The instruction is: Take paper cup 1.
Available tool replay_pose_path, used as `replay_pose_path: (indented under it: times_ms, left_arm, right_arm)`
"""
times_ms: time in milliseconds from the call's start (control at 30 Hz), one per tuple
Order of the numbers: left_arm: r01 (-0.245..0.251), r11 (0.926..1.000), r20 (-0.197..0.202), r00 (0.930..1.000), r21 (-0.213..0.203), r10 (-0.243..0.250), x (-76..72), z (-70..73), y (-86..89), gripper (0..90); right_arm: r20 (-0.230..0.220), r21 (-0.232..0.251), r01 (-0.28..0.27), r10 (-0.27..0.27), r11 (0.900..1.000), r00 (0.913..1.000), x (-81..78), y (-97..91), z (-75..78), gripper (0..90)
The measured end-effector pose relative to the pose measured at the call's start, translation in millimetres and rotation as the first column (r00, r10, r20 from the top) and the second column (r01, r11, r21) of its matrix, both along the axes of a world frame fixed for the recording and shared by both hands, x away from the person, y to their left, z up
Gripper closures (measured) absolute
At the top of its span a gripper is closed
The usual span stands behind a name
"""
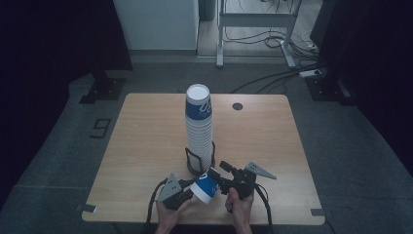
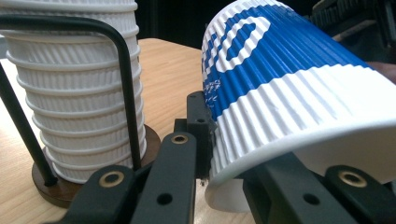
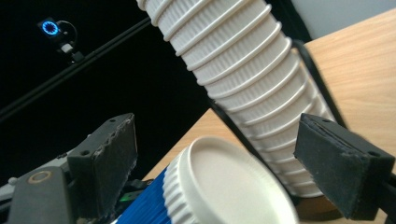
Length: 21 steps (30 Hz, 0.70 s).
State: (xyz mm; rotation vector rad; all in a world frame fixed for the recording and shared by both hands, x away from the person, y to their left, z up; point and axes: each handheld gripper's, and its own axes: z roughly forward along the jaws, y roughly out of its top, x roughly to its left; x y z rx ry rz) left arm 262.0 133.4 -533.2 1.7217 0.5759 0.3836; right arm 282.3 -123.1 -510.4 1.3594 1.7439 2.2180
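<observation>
The left hand-held gripper (image 1: 187, 194) clamps the rim of the cup (image 1: 205, 185), held sideways just before the stack (image 1: 198, 127). The right hand-held gripper (image 1: 220, 176), released, should back clear without nudging it.

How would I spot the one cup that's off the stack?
Find the wooden table and its tall cup stack in a wire holder. In front of it, the single cup lies tilted between two hand-held grippers, its blue band showing.
</observation>
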Motion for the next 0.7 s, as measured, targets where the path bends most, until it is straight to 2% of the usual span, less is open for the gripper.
replay_pose_path:
  times_ms: [67,133,200,267,400,433,533,567,633,700]
  left_arm:
    - [-0.003,1.0000,-0.008,1.0000,0.009,0.003,0.9,1.1,2.5,84.1]
    - [0.015,0.9999,-0.027,0.9995,0.002,-0.015,2.2,2.0,6.0,84.2]
    - [0.012,0.9997,-0.037,0.9993,0.020,-0.011,2.7,2.9,8.3,84.3]
    - [0.018,0.9991,-0.046,0.9988,0.038,-0.016,3.9,3.7,10.4,84.4]
    - [0.001,0.9972,-0.052,0.9986,0.075,0.003,5.1,6.6,15.2,84.4]
    - [-0.003,0.9967,-0.055,0.9985,0.081,0.007,5.5,7.4,16.6,84.4]
    - [-0.024,0.9960,-0.062,0.9976,0.086,0.030,7.0,10.4,20.3,84.4]
    - [-0.024,0.9965,-0.071,0.9970,0.080,0.030,7.7,11.5,21.7,84.4]
    - [-0.022,0.9970,-0.096,0.9950,0.074,0.029,9.7,13.9,24.5,84.4]
    - [-0.015,0.9952,-0.114,0.9931,0.096,0.026,12.0,17.0,26.5,84.4]
  right_arm:
    - [0.027,-0.017,0.010,-0.010,0.9998,0.9996,-2.2,-2.4,0.7,12.2]
    - [0.055,-0.046,0.023,-0.020,0.9987,0.9983,-5.6,-4.7,1.5,12.1]
    - [0.095,-0.073,0.022,-0.015,0.9971,0.9954,-9.4,-7.7,1.6,12.1]
    - [0.113,-0.089,0.018,-0.008,0.9959,0.9936,-12.0,-10.2,1.2,12.1]
    - [0.159,-0.128,0.021,-0.001,0.9915,0.9873,-17.8,-16.0,-0.3,12.2]
    - [0.158,-0.140,0.031,-0.009,0.9897,0.9874,-19.0,-17.0,-0.5,12.4]
    - [0.183,-0.198,0.049,-0.012,0.9791,0.9830,-22.2,-18.5,-1.7,12.9]
    - [0.197,-0.222,0.074,-0.029,0.9722,0.9799,-23.2,-18.3,-2.0,12.7]
    - [0.222,-0.243,0.088,-0.033,0.9662,0.9745,-25.0,-17.9,-2.8,12.6]
    - [0.257,-0.263,0.098,-0.028,0.9597,0.9659,-26.4,-17.2,-4.0,12.6]
